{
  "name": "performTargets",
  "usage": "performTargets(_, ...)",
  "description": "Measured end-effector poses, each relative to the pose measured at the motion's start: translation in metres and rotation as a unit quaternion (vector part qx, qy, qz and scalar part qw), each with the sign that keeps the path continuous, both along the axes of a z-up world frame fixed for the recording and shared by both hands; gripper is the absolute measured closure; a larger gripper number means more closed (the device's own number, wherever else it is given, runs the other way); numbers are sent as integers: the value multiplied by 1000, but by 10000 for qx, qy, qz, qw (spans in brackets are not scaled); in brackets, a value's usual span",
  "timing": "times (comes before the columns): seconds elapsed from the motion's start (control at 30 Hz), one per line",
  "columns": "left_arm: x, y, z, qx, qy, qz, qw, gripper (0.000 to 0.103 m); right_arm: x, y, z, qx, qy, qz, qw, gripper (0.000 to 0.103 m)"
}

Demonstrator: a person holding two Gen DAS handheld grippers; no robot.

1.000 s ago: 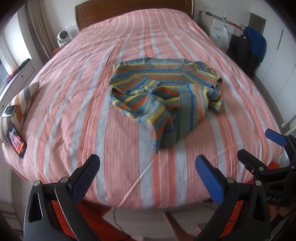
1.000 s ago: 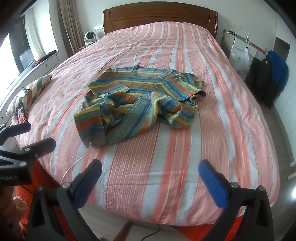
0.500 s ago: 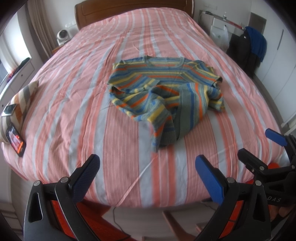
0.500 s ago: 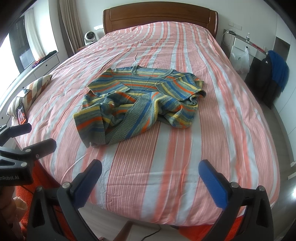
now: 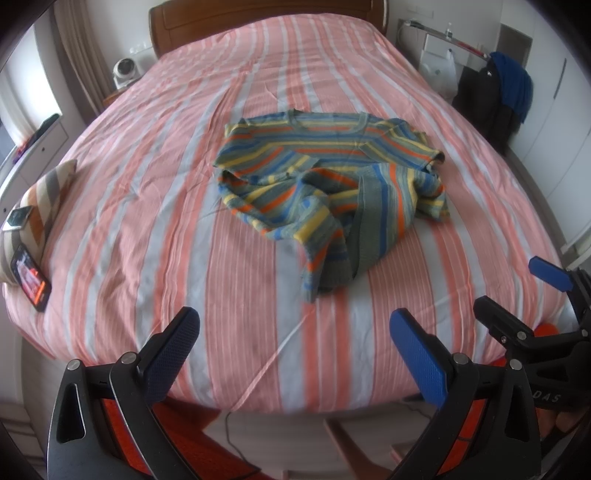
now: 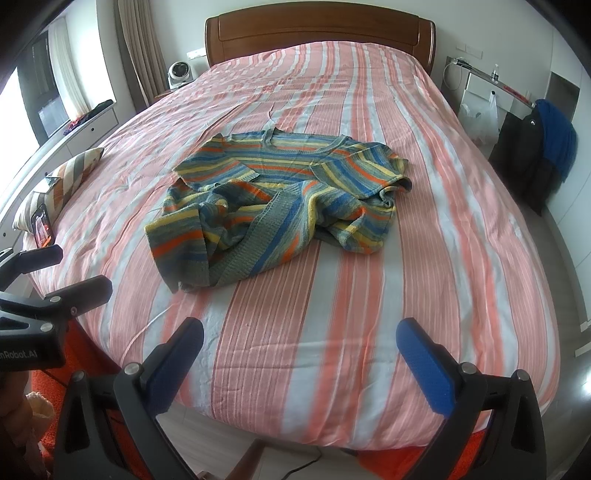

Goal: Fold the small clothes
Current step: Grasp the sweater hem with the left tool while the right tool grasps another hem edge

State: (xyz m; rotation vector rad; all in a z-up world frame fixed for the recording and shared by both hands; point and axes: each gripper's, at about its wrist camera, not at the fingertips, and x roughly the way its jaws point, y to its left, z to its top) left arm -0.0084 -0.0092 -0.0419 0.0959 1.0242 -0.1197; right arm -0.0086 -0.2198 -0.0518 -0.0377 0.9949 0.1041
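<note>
A striped knit sweater (image 5: 332, 177) in blue, yellow, orange and grey lies crumpled in the middle of the bed (image 5: 147, 206), neckline toward the headboard, lower part bunched toward the foot. In the right wrist view the sweater (image 6: 280, 199) lies ahead and left of centre. My left gripper (image 5: 295, 336) hovers open at the foot of the bed, short of the sweater, with nothing between its blue pads. My right gripper (image 6: 299, 343) is also open and empty at the foot edge. Each gripper shows at the edge of the other's view.
A striped cushion (image 5: 40, 199) with a phone (image 5: 31, 282) lies at the bed's left edge. A wooden headboard (image 6: 317, 29) closes the far end. Dark and blue clothes (image 6: 543, 147) hang at the right wall. A small fan (image 6: 179, 74) stands by the headboard.
Both grippers have eased slightly toward the bed, so the sweater sits a little nearer in view. The jaws stay open and the sweater has not moved.
</note>
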Motion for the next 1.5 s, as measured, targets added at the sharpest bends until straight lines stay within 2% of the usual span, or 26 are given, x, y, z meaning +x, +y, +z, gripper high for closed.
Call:
performTargets(0.2,2,13,-4,-121,-35,76,9999,0,1,-2,-1,41,-17,-42,10000,0)
performTargets(0.33,13,53,-21,-584,148,527,9968,0,2,-23,3,307,-243,-237,9989,0)
performTargets(0.4,19,63,-32,-893,367,594,9936,1,4,-37,0,398,-303,-410,9979,0)
performTargets(0.5,30,53,-52,-1478,760,212,9859,1,17,-55,-18,517,-219,-597,9966,0)
performTargets(0.63,62,25,-80,-1589,973,-54,9825,2,53,-55,-43,784,11,-145,9968,0)
performTargets(0.67,72,15,-88,-1599,981,-116,9822,6,65,-51,-50,917,83,26,9957,1)
performTargets(0.73,86,3,-99,-1515,1052,-173,9827,37,98,-42,-65,1174,228,180,9927,1)
performTargets(0.77,93,-1,-105,-1494,1133,-214,9820,72,114,-39,-73,1249,270,165,9917,2)
performTargets(0.8,98,-3,-111,-1559,1272,-254,9792,92,134,-36,-83,1402,279,134,9896,17)
performTargets(0.83,100,0,-113,-1667,1345,-188,9766,93,145,-35,-89,1530,268,97,9878,32)
performTargets(0.87,99,7,-111,-1832,1366,-104,9735,94,156,-36,-97,1657,302,67,9857,69)
performTargets(0.9,96,15,-108,-1930,1377,-74,9715,94,163,-37,-103,1677,357,-8,9852,88)
performTargets(0.97,85,36,-96,-1969,1299,-89,9717,95,157,-47,-101,1844,299,-119,9823,93)
performTargets(1.0,76,50,-89,-2020,1263,-127,9711,95,141,-55,-92,2018,214,-6,9792,93)
performTargets(1.13,43,93,-75,-2408,1494,-302,9585,96,66,-74,-62,2140,213,402,9758,93)
performTargets(1.17,35,97,-76,-2286,1527,-329,9609,97,47,-78,-60,2107,282,450,9761,93)
performTargets(1.23,20,97,-89,-1789,1597,-316,9703,97,11,-85,-69,1841,527,418,9806,93)
performTargets(1.27,16,99,-96,-1665,1663,-304,9714,97,0,-88,-77,1693,672,347,9827,93)
performTargets(1.33,12,101,-116,-1672,1878,-217,9676,97,-19,-95,-98,1459,1012,51,9841,89)
performTargets(1.4,12,105,-125,-1774,1961,-61,9644,97,-25,-102,-101,1222,1047,-209,9868,68)
performTargets(1.43,12,108,-126,-1846,1943,3,9634,97,-24,-106,-94,1161,887,-332,9887,63)
performTargets(1.5,12,112,-125,-1921,1881,47,9632,97,-17,-105,-79,1158,574,-318,9911,44)
